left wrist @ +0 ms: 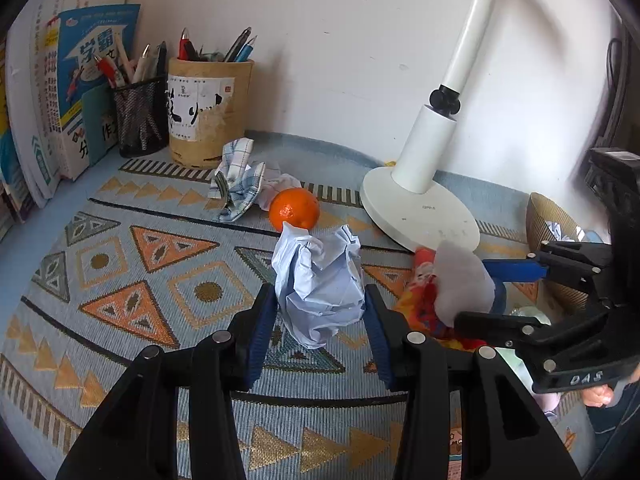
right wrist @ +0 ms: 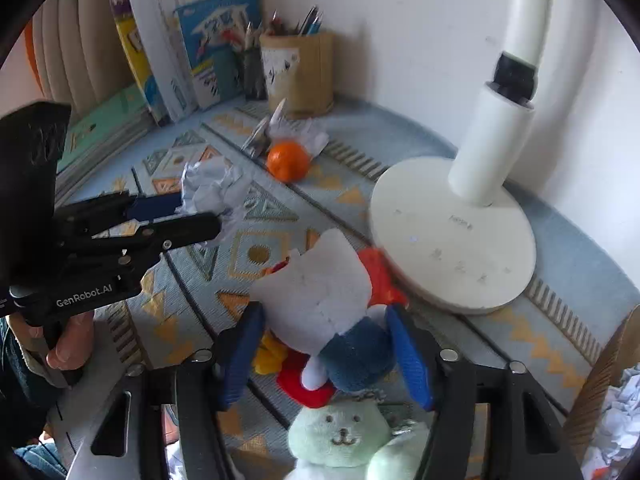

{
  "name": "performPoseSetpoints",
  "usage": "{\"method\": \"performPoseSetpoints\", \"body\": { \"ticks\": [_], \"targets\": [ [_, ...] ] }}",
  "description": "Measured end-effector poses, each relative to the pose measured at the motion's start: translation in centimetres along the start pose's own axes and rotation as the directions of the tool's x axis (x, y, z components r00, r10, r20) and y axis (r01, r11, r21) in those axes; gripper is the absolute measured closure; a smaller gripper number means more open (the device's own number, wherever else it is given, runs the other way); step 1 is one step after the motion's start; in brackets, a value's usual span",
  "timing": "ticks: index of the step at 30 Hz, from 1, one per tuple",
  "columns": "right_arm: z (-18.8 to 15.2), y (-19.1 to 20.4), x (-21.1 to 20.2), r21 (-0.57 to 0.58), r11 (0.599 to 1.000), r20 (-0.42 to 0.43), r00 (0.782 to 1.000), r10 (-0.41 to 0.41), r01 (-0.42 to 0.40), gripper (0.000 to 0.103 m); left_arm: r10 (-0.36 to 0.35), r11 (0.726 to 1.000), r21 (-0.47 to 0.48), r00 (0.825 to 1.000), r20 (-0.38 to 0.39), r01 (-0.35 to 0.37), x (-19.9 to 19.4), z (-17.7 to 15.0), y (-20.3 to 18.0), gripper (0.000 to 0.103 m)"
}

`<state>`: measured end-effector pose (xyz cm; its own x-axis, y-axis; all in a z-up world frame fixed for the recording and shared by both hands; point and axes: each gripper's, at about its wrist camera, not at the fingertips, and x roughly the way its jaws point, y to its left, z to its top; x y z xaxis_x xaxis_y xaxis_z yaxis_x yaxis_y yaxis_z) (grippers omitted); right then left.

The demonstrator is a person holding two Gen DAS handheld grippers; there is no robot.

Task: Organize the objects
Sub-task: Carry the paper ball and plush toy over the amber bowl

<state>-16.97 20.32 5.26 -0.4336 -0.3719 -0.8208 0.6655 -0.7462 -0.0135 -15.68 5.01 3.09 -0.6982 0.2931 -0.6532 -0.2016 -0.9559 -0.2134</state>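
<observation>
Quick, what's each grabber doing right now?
Left gripper: shut on the crumpled paper ball.
Right gripper: fingers around the plush toy; whether they grip it cannot be told.

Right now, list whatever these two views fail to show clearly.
- Brown cardboard bin: cut off by the right edge in both views; its depth and full contents are unseen.
- Pale green plush bear: right wrist view, body cut by the bottom edge.
- Red-orange stuffed toy: mostly hidden under the white cloth piece.
- Blue checked cloth: right wrist view, too small to read.
</observation>
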Motion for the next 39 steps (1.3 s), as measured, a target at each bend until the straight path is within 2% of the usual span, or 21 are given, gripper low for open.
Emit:
{"method": "performPoseSetpoints", "body": {
  "ticks": [2, 4, 6, 8, 11, 13, 14, 16, 19, 21, 23, 24, 25, 27, 29, 31, 33, 35, 37, 38, 39],
  "targets": [
    [-0.3, 0.4, -0.4, -0.012, 1.0, 0.004, 1.0, -0.019, 0.019, 0.05, 0.002, 1.0, -0.001, 1.0, 0.002, -0.002, 0.0, 0.0, 0.0, 0.062],
    [-0.3, -0.2, -1.5, 0.049, 0.998, 0.035, 0.999, -0.036, 0.035, 0.054, -0.001, 1.0, 0.0, 1.0, 0.007, 0.001, -0.1, 0.0, 0.0, 0.062],
    [-0.4, -1.7, -4.4, 0.165, 0.985, 0.121, 0.992, 0.023, -0.043, 0.056, 0.0, 1.0, 0.005, 1.0, 0.014, 0.0, -0.3, 0.0, -0.1, 0.062],
    [-1.0, -3.2, -7.8, 0.248, 0.956, 0.229, 0.969, 0.097, -0.155, 0.056, 0.002, 1.0, 0.01, 1.0, 0.016, -0.002, -0.4, -0.1, -0.2, 0.062],
    [-4.5, -4.7, -14.7, 0.302, 0.887, 0.436, 0.878, 0.197, -0.349, 0.056, 0.012, 1.0, 0.017, 1.0, 0.024, -0.012, -0.8, -0.3, -0.5, 0.062],
    [-6.8, -4.5, -17.4, 0.324, 0.875, 0.472, 0.863, 0.18, -0.36, 0.055, 0.021, 1.0, 0.006, 0.999, 0.032, -0.021, -1.5, -0.8, -0.5, 0.062],
    [-8.4, -4.3, -18.5, 0.35, 0.875, 0.468, 0.871, 0.147, -0.336, 0.055, 0.029, 1.0, 0.003, 0.999, 0.036, -0.029, -1.9, -1.1, -0.6, 0.062],
    [-12.6, -3.9, -19.5, 0.443, 0.863, 0.404, 0.914, 0.049, -0.242, 0.055, 0.04, 0.999, -0.005, 0.997, 0.06, -0.04, -3.3, -1.8, -1.1, 0.062],
    [-17.6, -4.1, -18.3, 0.562, 0.813, 0.287, 0.958, -0.019, -0.152, 0.055, 0.027, 0.998, -0.054, 0.996, 0.082, -0.022, -5.7, -3.2, -1.5, 0.062],
    [-20.6, -4.7, -16.2, 0.657, 0.732, 0.221, 0.974, 0.046, -0.184, 0.055, 0.03, 0.997, -0.071, 0.996, 0.082, -0.024, -6.7, -4.3, -1.8, 0.062],
    [-22.8, -5.7, -14.5, 0.726, 0.605, 0.28, 0.944, 0.174, -0.327, 0.055, 0.036, 0.997, -0.077, 0.997, 0.064, -0.031, -6.9, -5.4, -1.7, 0.062],
    [-23.7, -5.8, -14.1, 0.759, 0.565, 0.278, 0.946, 0.17, -0.324, 0.053, 0.045, 0.996, -0.078, 0.998, 0.048, -0.041, -6.7, -6.0, -1.6, 0.062],
    [-23.7, -5.6, -14.0, 0.767, 0.581, 0.24, 0.962, 0.134, -0.272, 0.053, 0.056, 0.995, -0.079, 0.998, 0.037, -0.053, -6.6, -6.2, -1.5, 0.063],
    [-23.1, -4.5, -14.4, 0.741, 0.666, 0.114, 0.993, 0.004, -0.088, 0.05, 0.049, 0.996, -0.08, 0.997, 0.066, -0.044, -7.0, -6.1, -1.4, 0.062],
    [-22.6, -3.1, -15.2, 0.682, 0.727, 0.123, 0.992, -0.016, -0.073, 0.049, 0.055, 0.996, -0.075, 0.998, 0.043, -0.051, -6.5, -6.1, -1.5, 0.062],
    [-22.0, -1.6, -16.0, 0.62, 0.785, 0.106, 0.99, -0.097, 0.011, 0.037, 0.061, 0.996, -0.06, 0.998, 0.035, -0.058, -6.3, -6.1, -1.7, 0.062],
    [-21.5, 0.0, -16.1, 0.535, 0.837, 0.074, 0.98, -0.183, 0.116, 0.01, 0.06, 0.997, -0.047, 0.997, 0.043, -0.058, -6.5, -6.3, -2.0, 0.062],
    [-21.4, 1.5, -15.8, 0.433, 0.883, 0.045, 0.973, -0.225, 0.184, 0.009, 0.061, 0.997, -0.044, 0.997, 0.043, -0.059, -6.5, -6.3, -2.1, 0.062],
    [-21.6, 2.5, -14.9, 0.355, 0.902, 0.013, 0.964, -0.267, 0.245, 0.009, 0.058, 0.997, -0.05, 0.998, 0.04, -0.056, -6.5, -6.3, -2.1, 0.062],
    [-21.7, 2.5, -14.5, 0.337, 0.911, 0.011, 0.966, -0.259, 0.24, 0.016, 0.057, 0.997, -0.054, 0.998, 0.04, -0.055, -6.5, -6.3, -2.0, 0.062],
    [-21.6, 2.3, -13.8, 0.333, 0.92, 0.012, 0.975, -0.221, 0.204, 0.035, 0.058, 0.997, -0.056, 0.998, 0.04, -0.055, -6.5, -6.3, -2.0, 0.062]
  ]
}}
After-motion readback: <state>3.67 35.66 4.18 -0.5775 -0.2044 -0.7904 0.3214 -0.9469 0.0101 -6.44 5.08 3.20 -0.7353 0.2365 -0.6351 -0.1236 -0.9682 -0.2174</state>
